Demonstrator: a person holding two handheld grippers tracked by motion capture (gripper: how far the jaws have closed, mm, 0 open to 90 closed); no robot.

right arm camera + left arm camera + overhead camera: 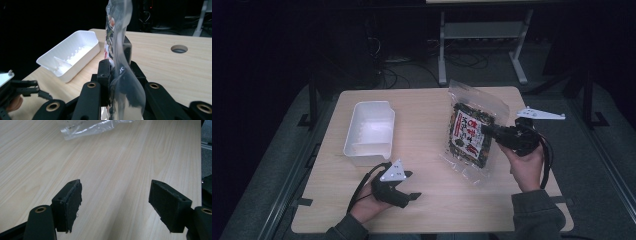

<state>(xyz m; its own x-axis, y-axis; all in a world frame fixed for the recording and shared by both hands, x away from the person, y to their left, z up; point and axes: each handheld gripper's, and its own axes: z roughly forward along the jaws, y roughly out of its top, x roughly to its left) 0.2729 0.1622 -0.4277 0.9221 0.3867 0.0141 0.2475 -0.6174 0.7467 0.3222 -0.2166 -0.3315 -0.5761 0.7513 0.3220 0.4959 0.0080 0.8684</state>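
Two sleeved forearms enter from the six o'clock edge of the high view, each hand holding a black two-jaw gripper over a pale wooden table [427, 200]. That table is the largest thing here, a light-grained rectangle with dark floor around it.

Next in size is a clear plastic snack bag [471, 131] with a red, white and dark label, held up off the table at about three o'clock from the table's centre. The right gripper [492, 131] has its jaws clamped together on the bag's right edge. In the right gripper view the clear plastic stands upright, pinched between the two black jaws.

At about ten o'clock from the table's centre sits a white plastic bin [369, 132], open side up, well apart from the bag.

Smallest is the left gripper [410, 185], resting near the table's front edge at about seven o'clock, just in front of the bin. Its jaws stand wide apart over bare wood, holding nothing.
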